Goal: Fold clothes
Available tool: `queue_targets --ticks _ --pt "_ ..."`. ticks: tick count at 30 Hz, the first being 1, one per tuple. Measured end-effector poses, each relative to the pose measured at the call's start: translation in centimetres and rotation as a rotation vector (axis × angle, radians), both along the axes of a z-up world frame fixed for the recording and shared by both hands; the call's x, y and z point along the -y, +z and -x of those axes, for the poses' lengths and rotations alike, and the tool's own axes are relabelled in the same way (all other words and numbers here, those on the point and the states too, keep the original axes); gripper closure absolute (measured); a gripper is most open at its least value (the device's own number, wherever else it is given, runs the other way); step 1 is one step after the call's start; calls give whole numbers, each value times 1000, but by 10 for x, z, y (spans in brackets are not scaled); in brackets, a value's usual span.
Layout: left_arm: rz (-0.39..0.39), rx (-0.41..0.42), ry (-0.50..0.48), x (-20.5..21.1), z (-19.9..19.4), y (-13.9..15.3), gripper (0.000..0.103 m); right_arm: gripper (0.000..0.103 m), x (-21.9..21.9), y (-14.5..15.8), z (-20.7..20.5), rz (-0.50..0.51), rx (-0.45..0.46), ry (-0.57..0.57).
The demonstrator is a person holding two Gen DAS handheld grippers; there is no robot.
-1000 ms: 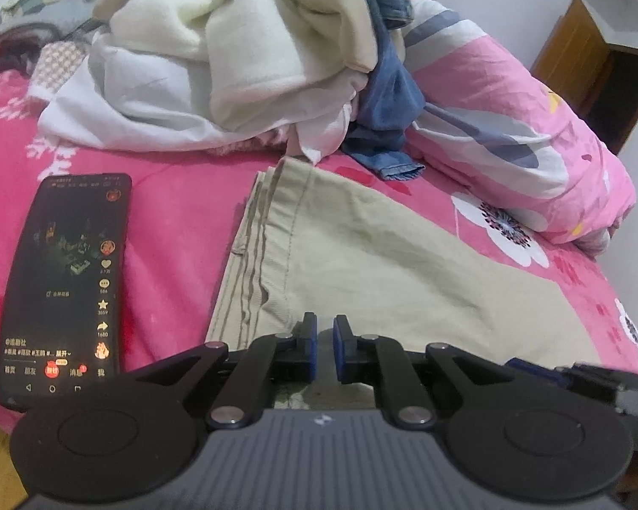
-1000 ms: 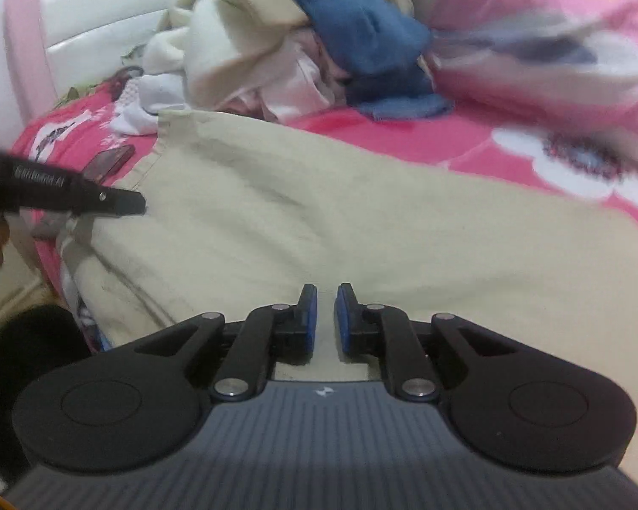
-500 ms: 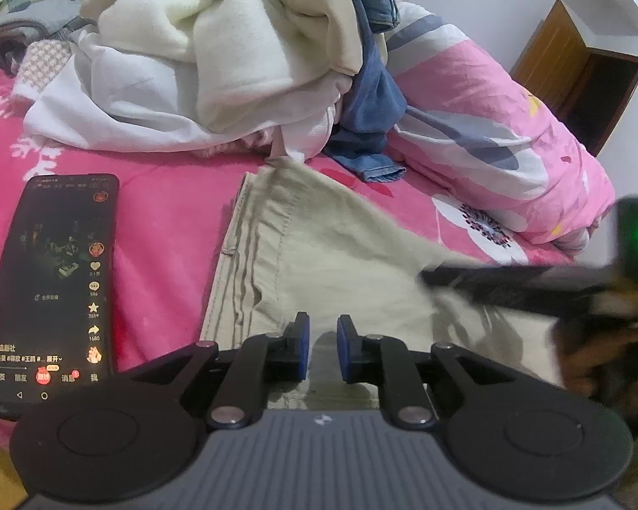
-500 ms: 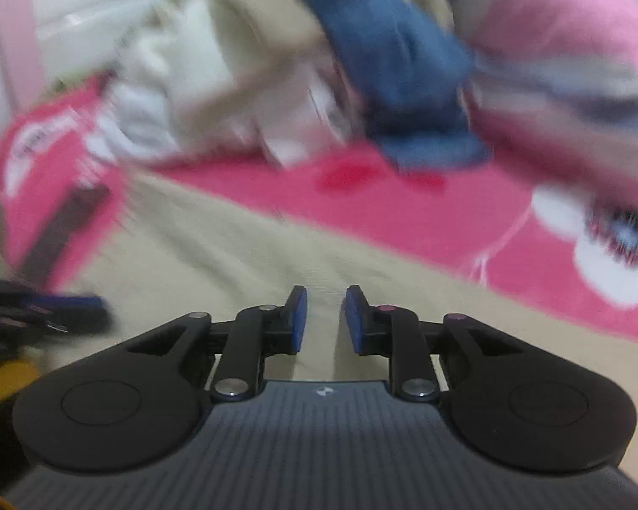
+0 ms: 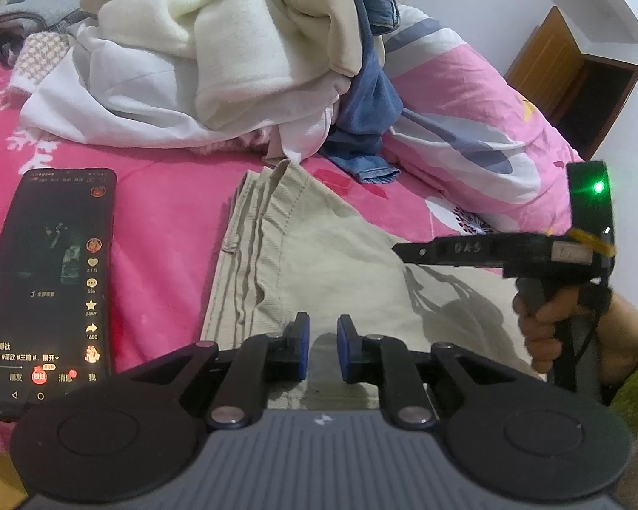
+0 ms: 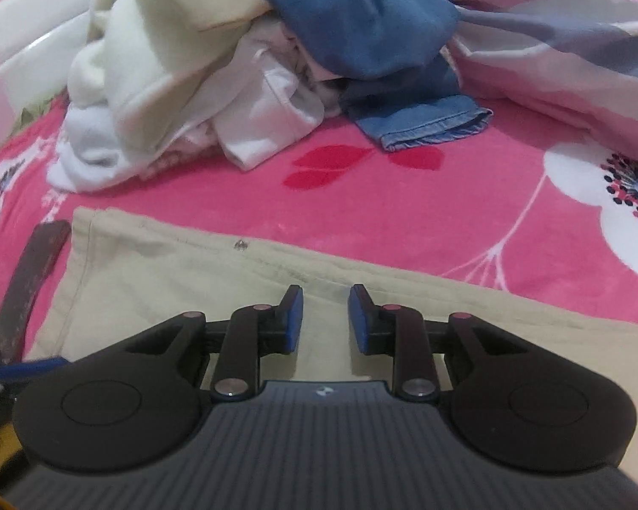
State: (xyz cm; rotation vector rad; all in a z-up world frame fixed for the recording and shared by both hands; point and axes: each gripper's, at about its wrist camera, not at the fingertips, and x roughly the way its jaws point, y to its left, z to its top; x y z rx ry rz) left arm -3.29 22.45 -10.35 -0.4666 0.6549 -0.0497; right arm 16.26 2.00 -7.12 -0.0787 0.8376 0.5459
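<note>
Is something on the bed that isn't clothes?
Yes. A phone with its screen lit lies on the pink bedspread, right beside the beige trousers being folded. It looks out of place among laundry.

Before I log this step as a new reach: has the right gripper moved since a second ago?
Yes. The right gripper has slid rightward along the khaki trousers, away from the phone, and now faces the jeans cuff. Its jaws have just been opening, nothing between them.

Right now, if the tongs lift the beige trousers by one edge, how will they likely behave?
The beige trousers would probably droop: the cloth lies flat with soft creases. The stitched waistband layers look thicker and would likely hang heavier. Rolling or tipping seems unlikely.
</note>
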Motion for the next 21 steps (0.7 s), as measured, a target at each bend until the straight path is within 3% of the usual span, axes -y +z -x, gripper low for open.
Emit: queue_targets --ticks 3,6,12,16,21 --pt "-2 1 0 0 0 0 88 79 -4 14 9 -9 42 20" --pt "-7 3 0 1 0 0 88 79 -12 21 13 -78 35 69" --pt "-5 1 3 1 1 0 88 79 -31 -7 -6 -90 -36 76" --pt "-1 2 4 0 2 0 88 79 -33 11 5 -80 16 95" --pt "-5 6 1 0 3 0 88 79 -36 32 21 -151 55 192"
